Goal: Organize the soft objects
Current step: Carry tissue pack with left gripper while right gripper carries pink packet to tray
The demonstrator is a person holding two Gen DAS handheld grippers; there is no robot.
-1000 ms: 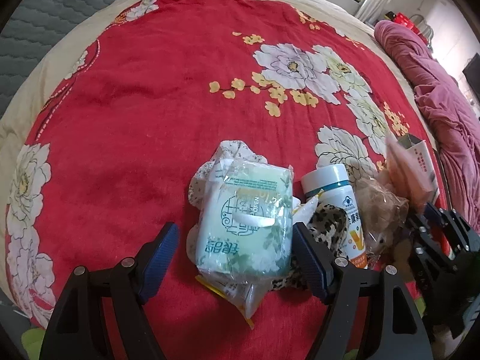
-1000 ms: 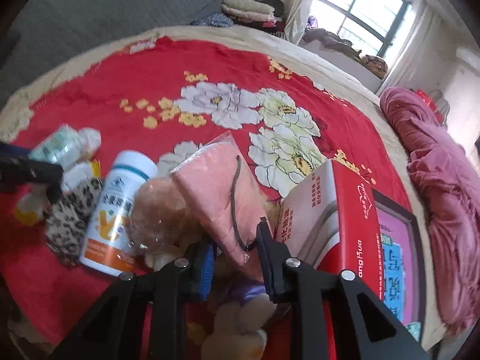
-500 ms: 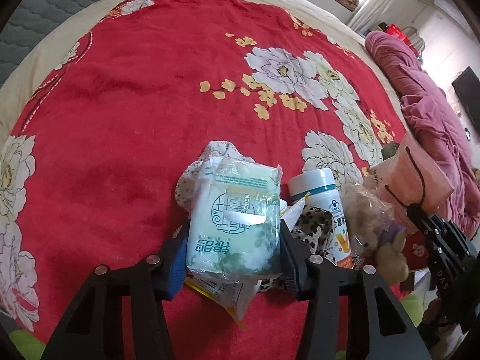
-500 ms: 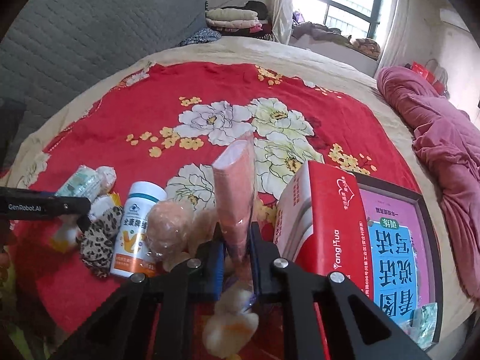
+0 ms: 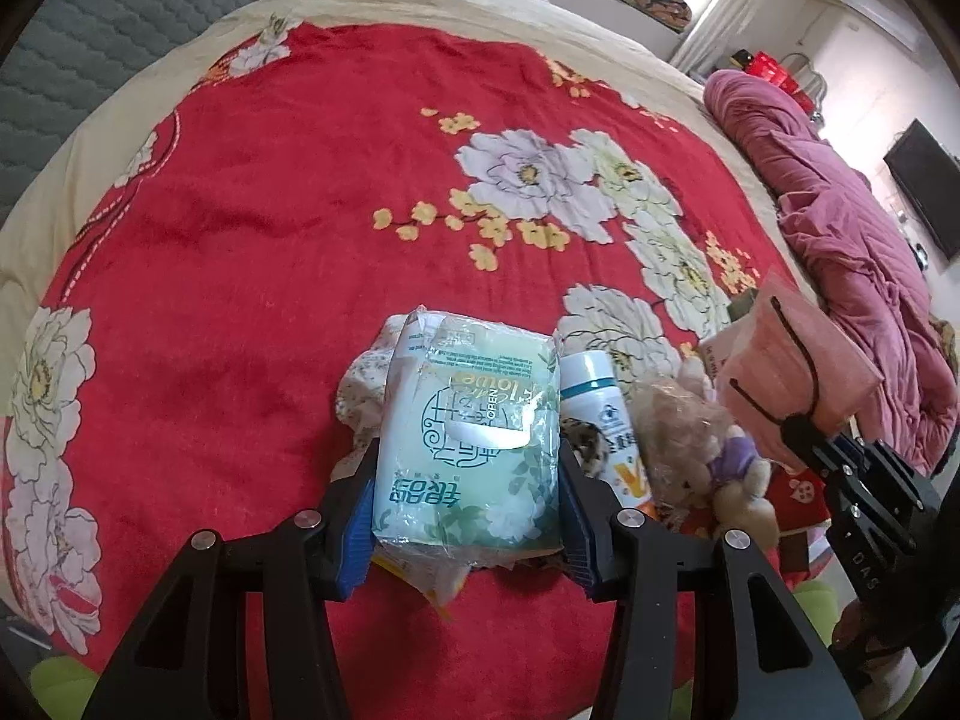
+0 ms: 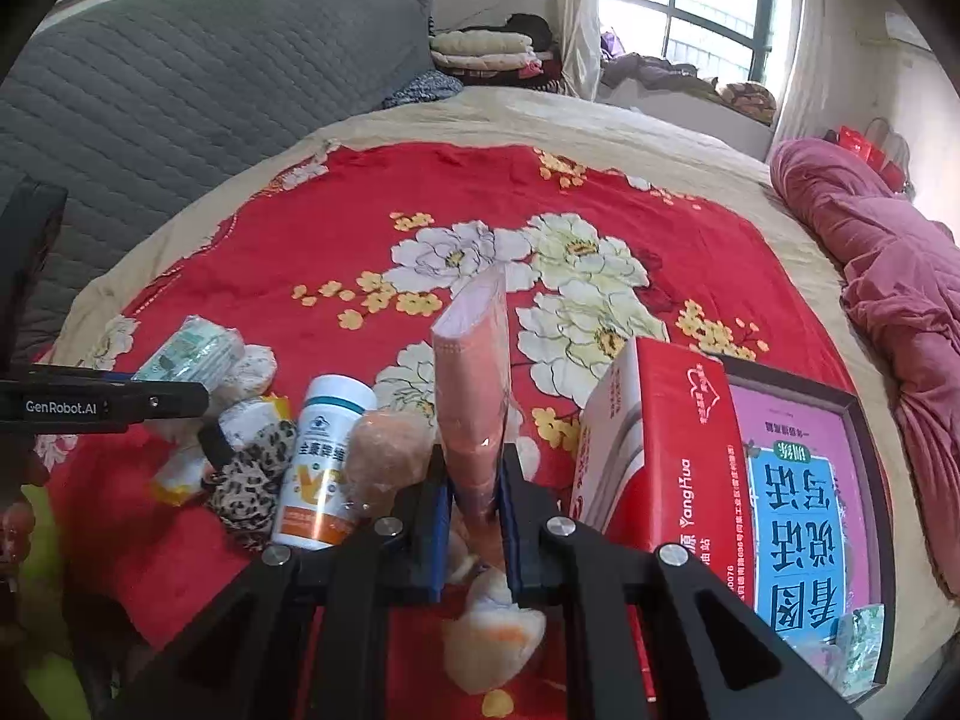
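Observation:
My left gripper (image 5: 468, 516) is shut on a green wet-wipes pack (image 5: 468, 438), held just above the red floral bedspread (image 5: 252, 228). The pack also shows in the right wrist view (image 6: 192, 351). My right gripper (image 6: 474, 510) is shut on a pink packet of masks (image 6: 474, 396), lifted upright over the pile; the packet also shows at the right of the left wrist view (image 5: 792, 384). A bagged plush toy (image 5: 696, 438), a leopard-print cloth (image 6: 252, 480) and a floral cloth (image 5: 366, 384) lie in the pile.
A white pill bottle (image 6: 321, 456) stands between the leopard cloth and the plush. A red box (image 6: 672, 450) leans on a framed pink book (image 6: 798, 498) at the right. A pink quilt (image 6: 888, 276) lies along the bed's right side.
My left gripper closed on the wipes pack and lifted it slightly. My right gripper closed on the pink packet and raised it upright, clear of the pile.

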